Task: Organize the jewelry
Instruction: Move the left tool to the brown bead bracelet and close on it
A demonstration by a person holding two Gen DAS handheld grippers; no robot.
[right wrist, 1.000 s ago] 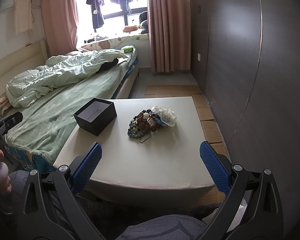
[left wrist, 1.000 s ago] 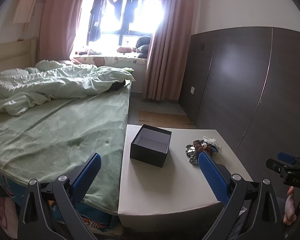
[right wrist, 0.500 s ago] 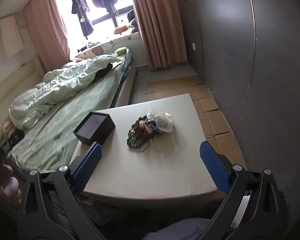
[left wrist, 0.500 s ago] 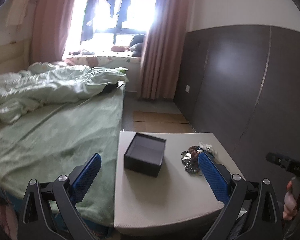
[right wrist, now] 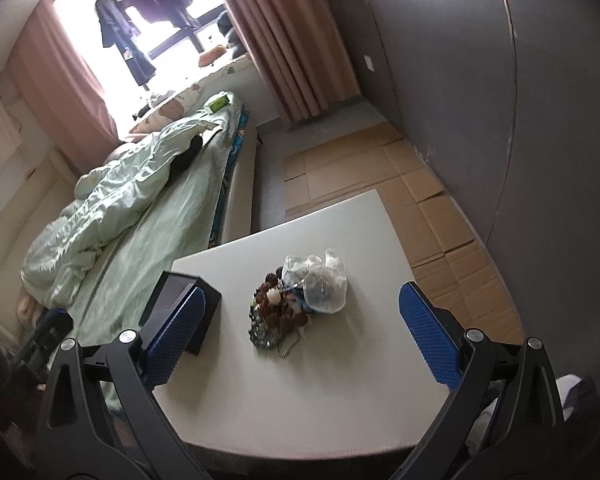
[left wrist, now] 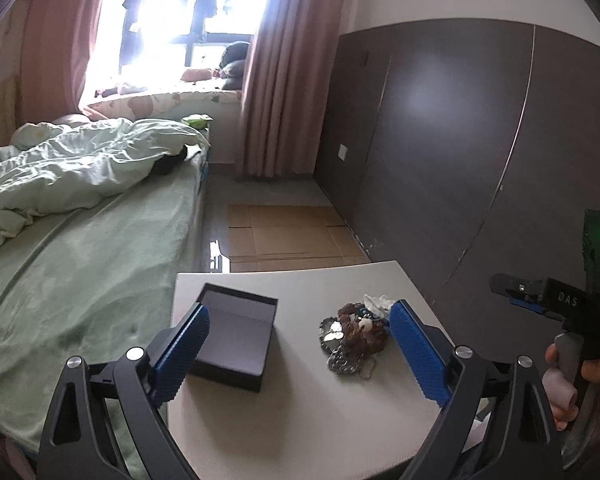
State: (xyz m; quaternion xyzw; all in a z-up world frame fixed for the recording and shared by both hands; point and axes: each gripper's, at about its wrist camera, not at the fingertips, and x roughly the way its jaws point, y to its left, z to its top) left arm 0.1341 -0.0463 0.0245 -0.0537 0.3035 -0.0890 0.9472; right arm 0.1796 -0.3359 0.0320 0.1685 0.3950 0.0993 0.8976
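I hold my left gripper (left wrist: 300, 356) above the near edge of the white table (left wrist: 300, 412), its blue-padded jaws spread wide with nothing between them. My right gripper (right wrist: 300, 344) hangs over the same table, jaws equally wide apart and empty. In the left view I also see my right hand (left wrist: 580, 384) wrapped around the right tool's trigger at the far right edge.

The jewelry pile (right wrist: 284, 312) lies loose on the tabletop, a tangle of dark beads, silvery pieces and a chain, with a crumpled clear plastic bag (right wrist: 320, 280) touching its far side. The black box (left wrist: 236, 336) sits open to the left of the pile, apart from it, and its inside looks bare as far as I can see. Left of the table runs the bed (left wrist: 80, 264) with a green sheet. Flattened cardboard (right wrist: 432, 208) covers the floor beyond the table.
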